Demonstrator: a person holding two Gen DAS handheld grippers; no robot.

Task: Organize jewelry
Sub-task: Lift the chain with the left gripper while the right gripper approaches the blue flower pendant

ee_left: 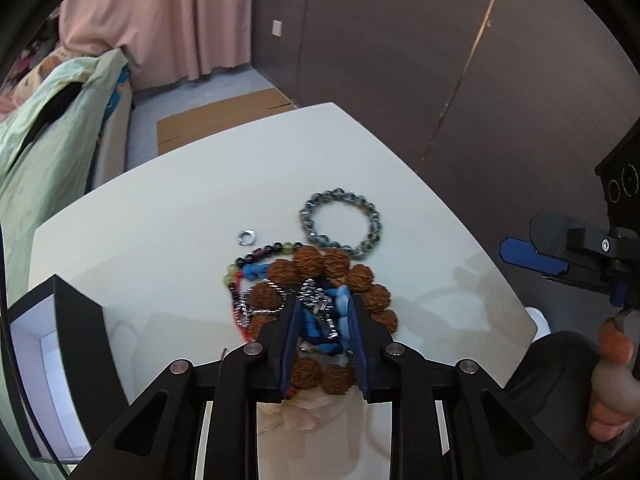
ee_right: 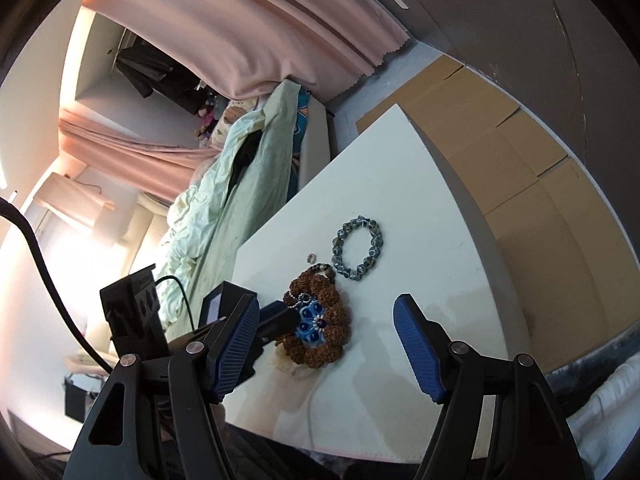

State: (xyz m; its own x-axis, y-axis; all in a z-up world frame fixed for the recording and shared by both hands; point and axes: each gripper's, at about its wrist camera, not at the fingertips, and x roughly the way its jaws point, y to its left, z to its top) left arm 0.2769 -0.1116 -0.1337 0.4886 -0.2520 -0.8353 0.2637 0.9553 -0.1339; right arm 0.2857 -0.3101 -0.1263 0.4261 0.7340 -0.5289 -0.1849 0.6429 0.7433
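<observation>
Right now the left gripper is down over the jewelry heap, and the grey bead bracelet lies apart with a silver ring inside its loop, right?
Not quite: the silver ring lies outside the grey bead bracelet, beside it on the white table, as the left wrist view shows. The left gripper is indeed over the heap.

Black box (ee_left: 76, 320) cut off at left edge; its inside unseen. Left gripper (ee_left: 324, 312) fingers hid part of brown seed bracelet (ee_left: 308, 260) & the blue tangle (ee_left: 320, 320).
</observation>
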